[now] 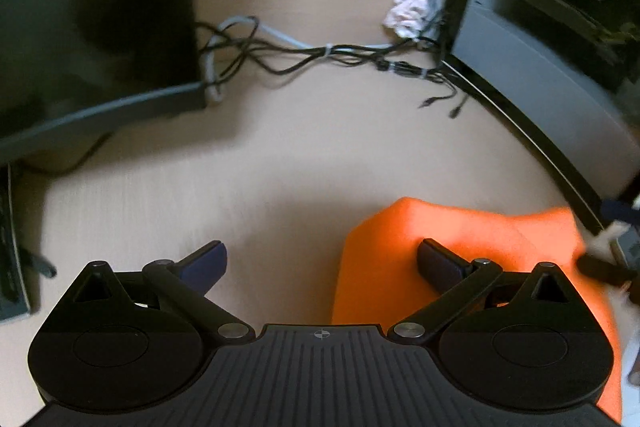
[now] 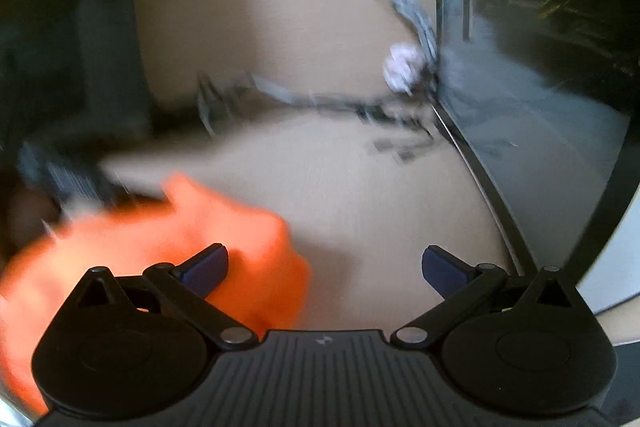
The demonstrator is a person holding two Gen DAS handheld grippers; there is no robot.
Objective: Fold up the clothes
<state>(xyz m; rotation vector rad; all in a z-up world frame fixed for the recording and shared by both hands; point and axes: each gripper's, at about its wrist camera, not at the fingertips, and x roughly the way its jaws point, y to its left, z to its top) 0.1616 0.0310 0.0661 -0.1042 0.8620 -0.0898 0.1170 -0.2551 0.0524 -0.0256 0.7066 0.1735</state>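
Our beige table [image 1: 280,155] carries the orange cloth [image 1: 460,247] bunched between our two tools, right of the left gripper [image 1: 322,263] and left of the right gripper [image 2: 325,267] — both spread wide, gripping nothing. Its long axis seems to run left to right, though blur hides the edges. The risk, we judge: pinching one layer so the fold skews, or dragging fabric into the tangled cables [image 1: 320,55] beyond.

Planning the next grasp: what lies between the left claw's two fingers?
In the left wrist view, the left claw is open: mostly bare tan table lies between its fingers, with the orange cloth's left edge reaching in by the right finger.
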